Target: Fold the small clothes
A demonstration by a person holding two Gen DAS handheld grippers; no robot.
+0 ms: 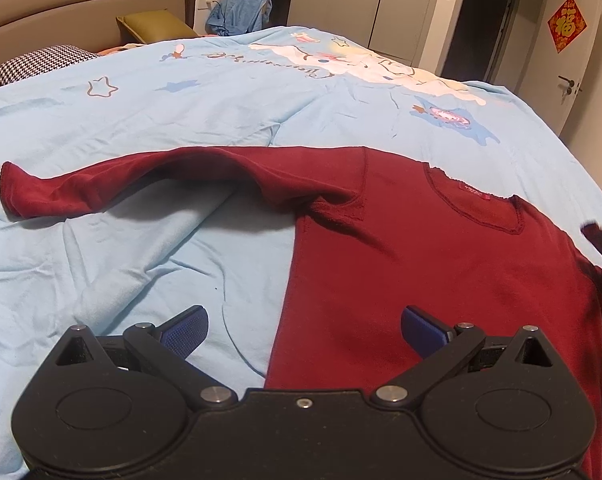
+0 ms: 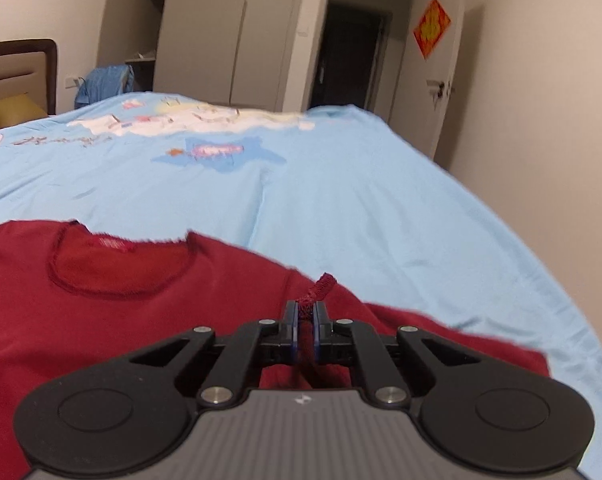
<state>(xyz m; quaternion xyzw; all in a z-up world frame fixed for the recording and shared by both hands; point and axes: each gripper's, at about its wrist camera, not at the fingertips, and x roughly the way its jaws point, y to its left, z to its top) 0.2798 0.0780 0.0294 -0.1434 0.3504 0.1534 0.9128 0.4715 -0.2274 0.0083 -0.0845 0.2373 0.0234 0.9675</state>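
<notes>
**Right sleeve lifted, left sleeve not yet folded**

We see a bed with a light blue cover, and the dark red shirt lies flat on its near part, front side up. Its neck opening points away from us, toward the far side of the bed, so the long axis of the body runs from us to the far edge. The left sleeve stretches out sideways to the left, almost at a right angle to the body.

Our right hand-held gripper is pressed together on the cuff of the right sleeve, and it holds the cuff above the body of the shirt. Our left hand-held gripper is spread wide and holds nothing; it hangs over the left side edge of the shirt, near the hem.

What could go wrong, in our judgement: only a small piece of the cuff is between the fingers, so a fast pull may let it slip out. Also the cover is wrinkled under the left sleeve, and the soft bed may let the shirt slide, so the fold could come out crooked.
</notes>
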